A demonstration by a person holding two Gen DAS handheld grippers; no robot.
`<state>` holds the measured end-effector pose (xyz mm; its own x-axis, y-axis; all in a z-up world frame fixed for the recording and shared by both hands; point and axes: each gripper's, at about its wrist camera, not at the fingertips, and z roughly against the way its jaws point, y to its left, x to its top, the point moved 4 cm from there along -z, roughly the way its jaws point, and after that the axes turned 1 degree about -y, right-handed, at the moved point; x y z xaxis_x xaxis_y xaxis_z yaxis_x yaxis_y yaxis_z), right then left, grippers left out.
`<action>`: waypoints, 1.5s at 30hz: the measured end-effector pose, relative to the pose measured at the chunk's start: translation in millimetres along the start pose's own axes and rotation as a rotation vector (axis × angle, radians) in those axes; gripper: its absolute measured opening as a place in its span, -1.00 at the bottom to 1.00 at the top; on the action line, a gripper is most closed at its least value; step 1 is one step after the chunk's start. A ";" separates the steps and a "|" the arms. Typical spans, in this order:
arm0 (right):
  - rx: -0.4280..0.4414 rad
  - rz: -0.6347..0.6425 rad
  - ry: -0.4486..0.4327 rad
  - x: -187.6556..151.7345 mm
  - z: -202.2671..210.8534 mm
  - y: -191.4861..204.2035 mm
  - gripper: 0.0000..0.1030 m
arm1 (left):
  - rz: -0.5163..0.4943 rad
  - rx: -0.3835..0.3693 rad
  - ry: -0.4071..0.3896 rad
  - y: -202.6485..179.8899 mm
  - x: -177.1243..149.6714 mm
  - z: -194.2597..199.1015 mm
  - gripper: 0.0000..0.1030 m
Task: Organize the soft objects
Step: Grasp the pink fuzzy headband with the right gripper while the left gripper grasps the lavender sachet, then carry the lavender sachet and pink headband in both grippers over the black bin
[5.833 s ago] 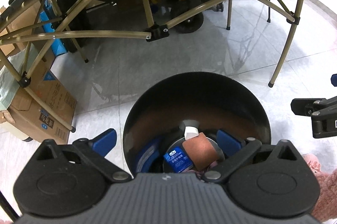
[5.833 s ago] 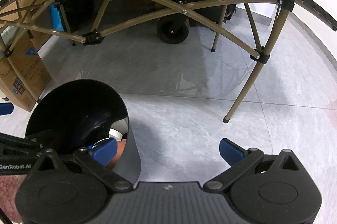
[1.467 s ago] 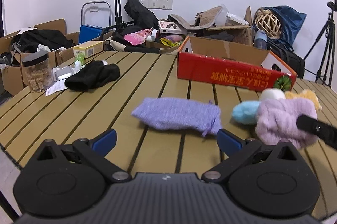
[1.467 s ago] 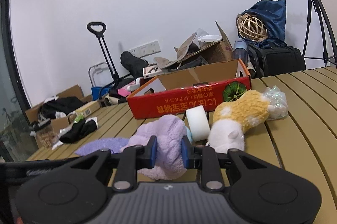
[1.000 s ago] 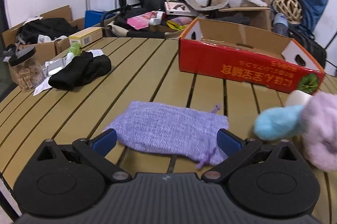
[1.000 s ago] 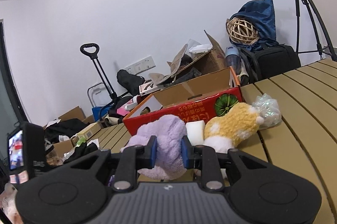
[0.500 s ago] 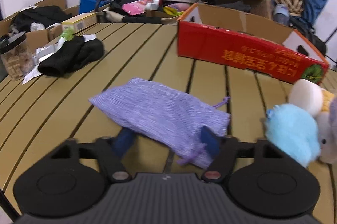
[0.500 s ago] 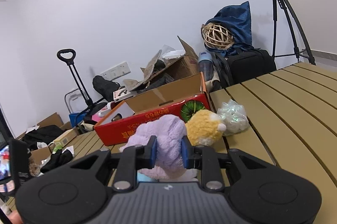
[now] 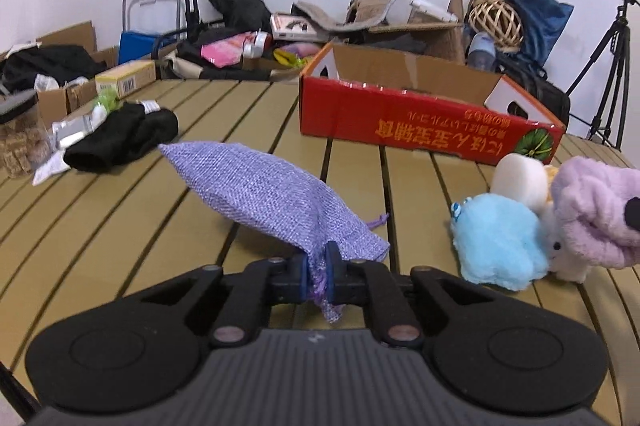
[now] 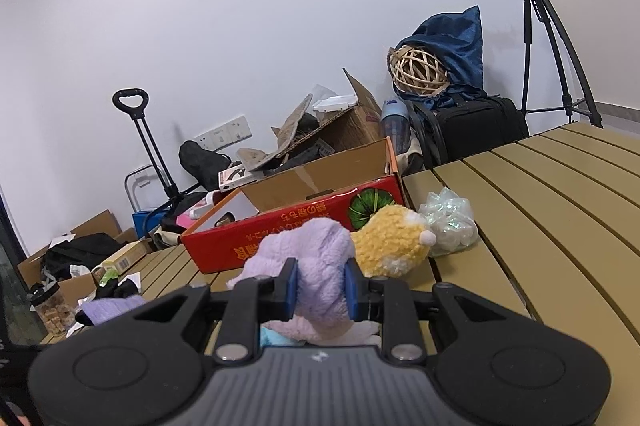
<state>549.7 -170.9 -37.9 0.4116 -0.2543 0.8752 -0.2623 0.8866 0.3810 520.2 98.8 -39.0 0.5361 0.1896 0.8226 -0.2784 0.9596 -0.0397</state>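
Slatted tan tabletop (image 9: 120, 226) before a white wall, cluttered boxes and bags behind. Left to right in the left wrist view: black cloth bundle (image 9: 120, 142) well to the left of the fingers; lavender woven pouch (image 9: 264, 202) straight ahead, pinched at its near, drawstring end by the left gripper (image 9: 317, 274), fingers clenched on the fabric with a loose tuft hanging below them. Held by one corner, so that the far end tilts up and the body sags, a grip suited to a limp, light bag. Beyond the fingers and to the right, red cardboard box (image 9: 420, 118), open-topped, probably the destination for the soft things. Farther right, blue fluffy toy (image 9: 496, 238) resting on the slats, touching a white roll (image 9: 520, 178) behind it.

Right wrist view: right gripper (image 10: 319, 286) clamped around the lilac plush (image 10: 316, 266), fingers sunk into its pile on both sides, plush seemingly raised off the slats. Just beyond the right finger, yellow plush (image 10: 388, 242), then a crinkled clear bag (image 10: 452, 226) beside it, both left lying near the box's end. Both soft items apparently secured for transfer; boxing not yet done.
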 end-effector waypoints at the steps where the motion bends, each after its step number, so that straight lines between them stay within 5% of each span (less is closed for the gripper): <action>1: 0.002 -0.001 -0.002 -0.2 0.8 0.4 -0.56 | -0.001 -0.002 -0.009 0.6 0.7 3.9 -0.82; 24: 0.070 0.056 -0.067 -0.5 79.9 21.7 -0.56 | -0.024 -0.026 -0.131 -3.0 -5.4 100.6 -0.82; 45: 0.096 0.127 -0.081 -42.3 219.9 30.7 -0.56 | -0.060 -0.106 -0.156 -7.3 -75.0 225.5 -0.82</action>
<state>332.4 -217.9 2.3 0.2988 -0.1763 0.9379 -0.3913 0.8737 0.2889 302.3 30.7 27.5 0.4170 0.1050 0.9028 -0.1600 0.9863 -0.0408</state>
